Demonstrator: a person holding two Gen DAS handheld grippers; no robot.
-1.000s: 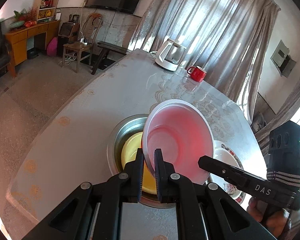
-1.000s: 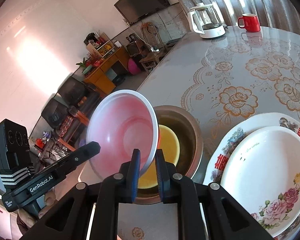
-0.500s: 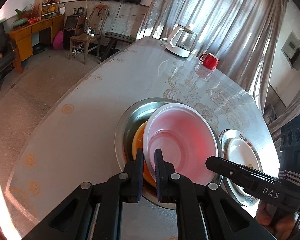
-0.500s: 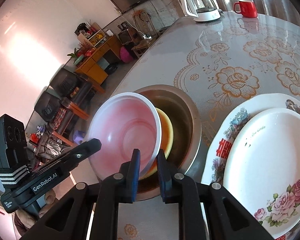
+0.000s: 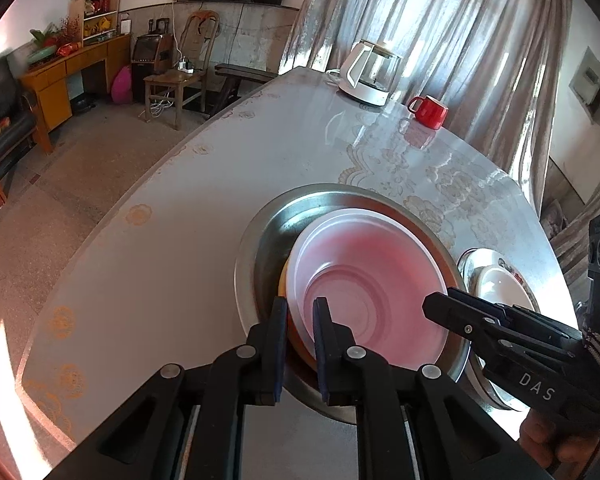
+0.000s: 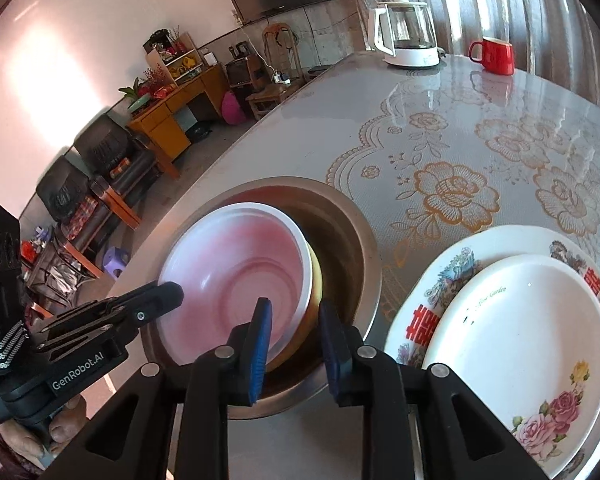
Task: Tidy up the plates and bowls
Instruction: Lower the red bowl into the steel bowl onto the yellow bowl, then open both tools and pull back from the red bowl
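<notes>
A pink-and-white bowl (image 5: 364, 276) sits nested in a yellow bowl (image 6: 315, 280), inside a big steel basin (image 5: 268, 240). My left gripper (image 5: 300, 312) straddles the pink bowl's near rim with a small gap between its fingers. My right gripper (image 6: 296, 316) is open around the opposite rim (image 6: 300, 264), its fingers apart from it. The right gripper also shows in the left wrist view (image 5: 440, 304), and the left gripper in the right wrist view (image 6: 168, 294). Two stacked floral plates (image 6: 520, 340) lie to the right of the basin.
A glass kettle (image 5: 370, 74) and a red mug (image 5: 428, 110) stand at the table's far end. The table (image 5: 180, 220) has a floral cover; its left edge drops to the floor. Chairs and a wooden cabinet stand beyond.
The pink bowl came down from a tilted, lifted pose into the yellow bowl in the basin. Both grippers' jaws have parted, the right more widely.
</notes>
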